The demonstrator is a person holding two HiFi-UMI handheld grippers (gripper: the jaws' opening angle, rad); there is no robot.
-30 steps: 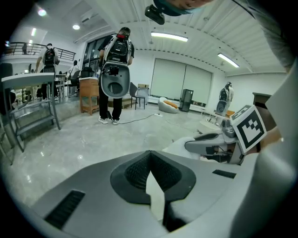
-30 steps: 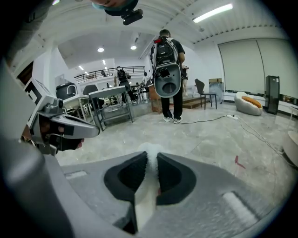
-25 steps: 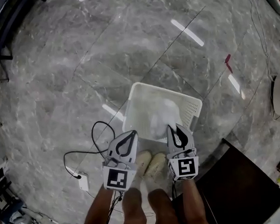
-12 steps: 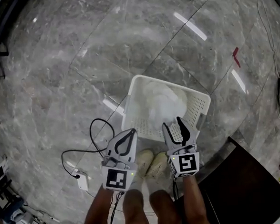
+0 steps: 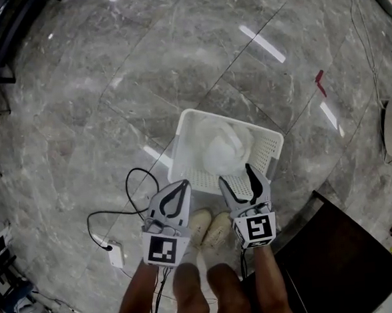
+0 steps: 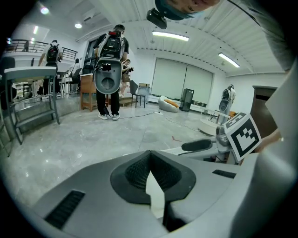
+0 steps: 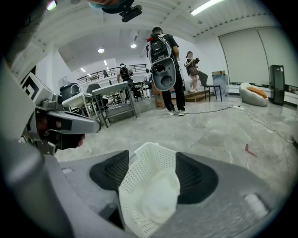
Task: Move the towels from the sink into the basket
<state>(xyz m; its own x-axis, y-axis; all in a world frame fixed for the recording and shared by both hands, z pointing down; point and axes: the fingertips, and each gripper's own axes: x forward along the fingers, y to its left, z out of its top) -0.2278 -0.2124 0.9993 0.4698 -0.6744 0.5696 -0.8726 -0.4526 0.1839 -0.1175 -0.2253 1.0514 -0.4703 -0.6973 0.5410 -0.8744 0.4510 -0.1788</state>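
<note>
Head view: looks forward and steeply down from head height, well above the grey veined stone floor, with the left hand-held gripper and the right hand-held gripper low in frame.

Left gripper view: rides on its hand-held gripper, faces along closed jaws, nearly level across the room.

Right gripper view: faces along jaws just opened, nothing gripped between them, close down onto the white perforated plastic basket. Shares basket and floor with the head view.
</note>
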